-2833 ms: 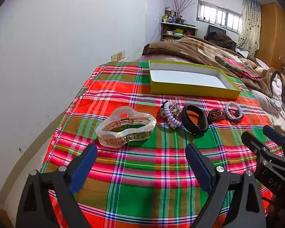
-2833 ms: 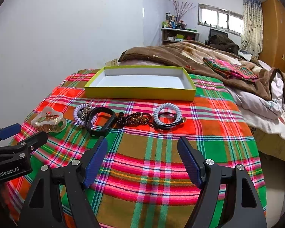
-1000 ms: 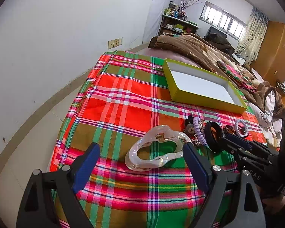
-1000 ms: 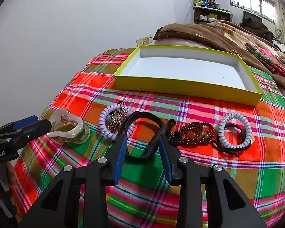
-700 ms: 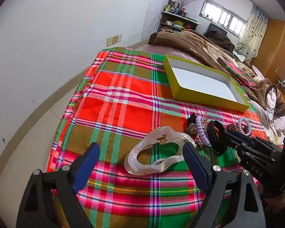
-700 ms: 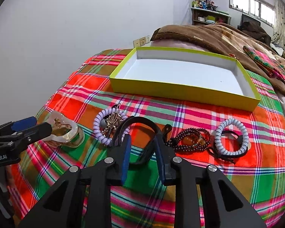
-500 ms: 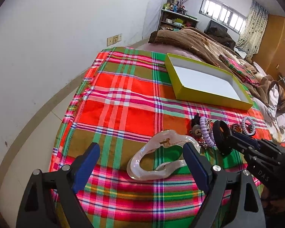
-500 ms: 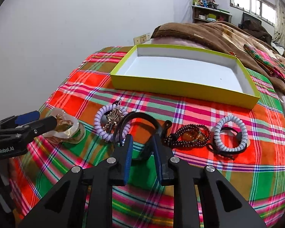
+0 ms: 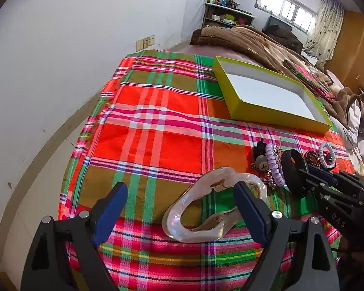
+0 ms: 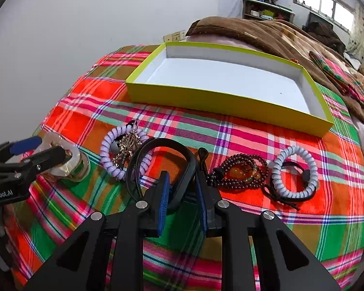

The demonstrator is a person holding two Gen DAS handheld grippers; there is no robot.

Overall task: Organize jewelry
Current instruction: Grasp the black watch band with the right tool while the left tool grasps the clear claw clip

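Observation:
A pearly hair claw clip [image 9: 213,206] lies on the plaid cloth between the fingers of my open left gripper [image 9: 180,205]; it also shows in the right wrist view [image 10: 65,160]. My right gripper [image 10: 183,190] is shut on the black bracelet [image 10: 162,165], also seen from the left [image 9: 293,172]. A lilac coil hair tie with a metal chain [image 10: 126,154], dark red beads [image 10: 240,171] and a pale blue coil hair tie [image 10: 294,174] lie in a row. The empty yellow-green box [image 10: 220,99] sits behind them.
A brown blanket [image 10: 267,34] and folded plaid cloth [image 10: 339,77] lie behind the box. A white wall [image 9: 60,60] runs along the left edge of the bed. A shelf [image 9: 225,14] and windows stand far back.
My right gripper moved in and shut on the black bracelet. My left gripper moved forward until its open fingers straddle the claw clip.

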